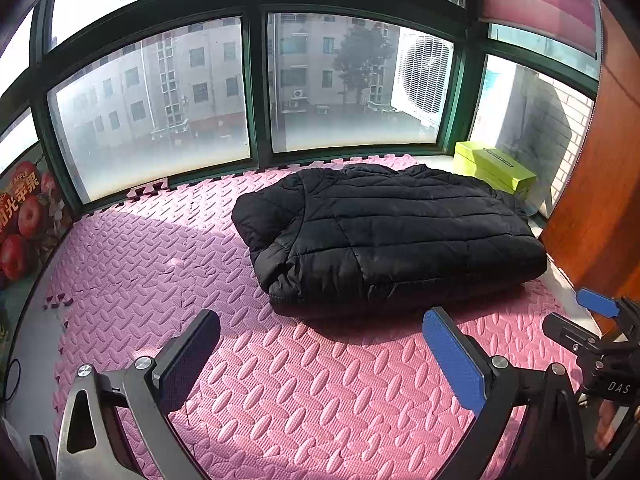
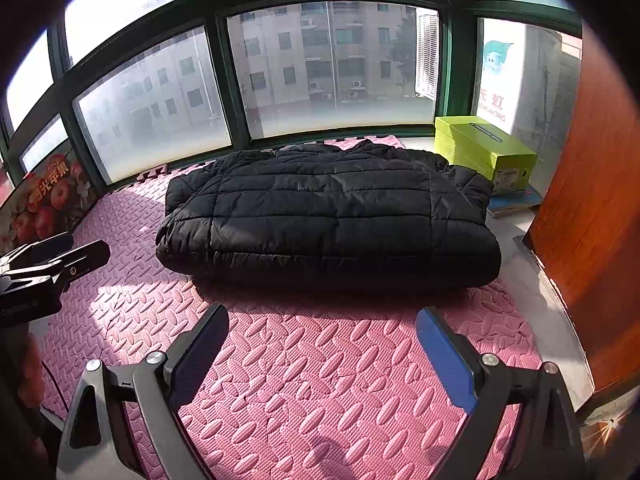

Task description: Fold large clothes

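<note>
A black quilted puffer jacket [image 1: 384, 232] lies folded into a thick rectangle on the pink foam mat [image 1: 160, 264], toward the right and back. It also shows in the right wrist view [image 2: 328, 216]. My left gripper [image 1: 320, 356] is open and empty, held above the mat in front of the jacket. My right gripper [image 2: 320, 352] is open and empty too, in front of the jacket's near edge. The right gripper shows at the right edge of the left wrist view [image 1: 592, 320]. The left gripper shows at the left edge of the right wrist view [image 2: 56, 256].
A lime green box [image 2: 484, 148] stands at the back right beside the jacket. Green-framed windows [image 1: 256, 92] close off the back. A fruit carton with apple pictures [image 1: 24, 220] is at the left. A brown wooden panel [image 2: 592, 200] is at the right.
</note>
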